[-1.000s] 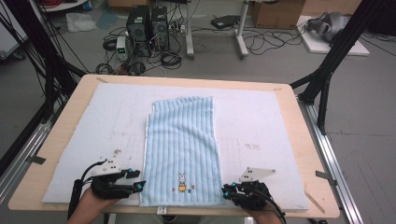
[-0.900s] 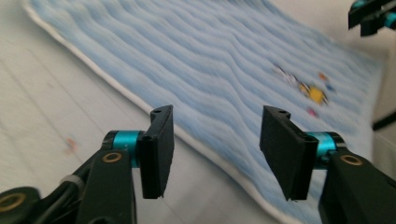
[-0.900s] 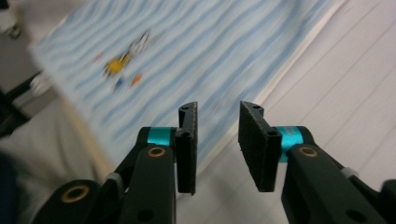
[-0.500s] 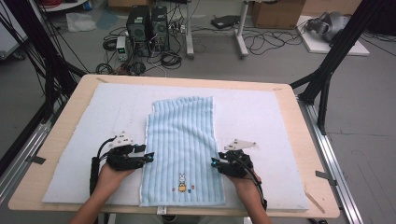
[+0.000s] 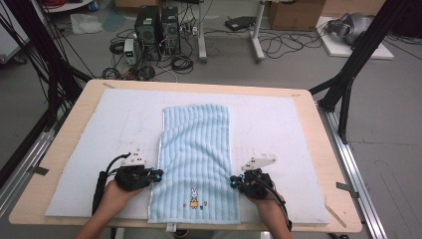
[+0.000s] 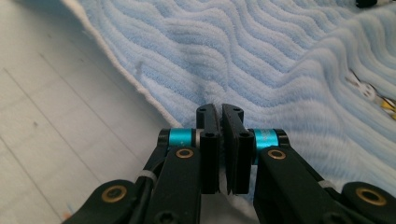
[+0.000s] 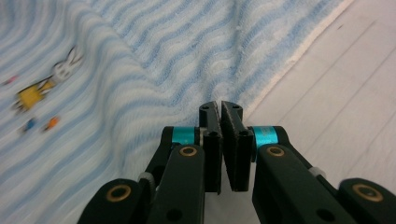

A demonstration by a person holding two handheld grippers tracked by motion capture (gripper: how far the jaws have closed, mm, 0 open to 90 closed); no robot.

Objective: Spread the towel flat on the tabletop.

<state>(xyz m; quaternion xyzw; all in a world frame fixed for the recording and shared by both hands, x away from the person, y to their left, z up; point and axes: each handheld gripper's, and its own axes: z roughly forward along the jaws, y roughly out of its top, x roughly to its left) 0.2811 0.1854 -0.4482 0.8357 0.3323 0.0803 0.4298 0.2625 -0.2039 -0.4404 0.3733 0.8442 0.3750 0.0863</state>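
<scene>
High view: fixed above the near edge, facing forward and down, taking in the whole table [image 5: 318, 119] and the floor beyond. Left and right gripper views: mounted low, looking along closed jaws, very near the blue towel [image 6: 261, 60]. All three share the towel; its rabbit print [image 7: 44, 86] appears somewhat blurred.

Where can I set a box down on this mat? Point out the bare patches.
Bare mat lies right of the towel, and left of it up to the far table edge. Near edge is crowded: left gripper and right gripper pinch the towel's sides.
</scene>
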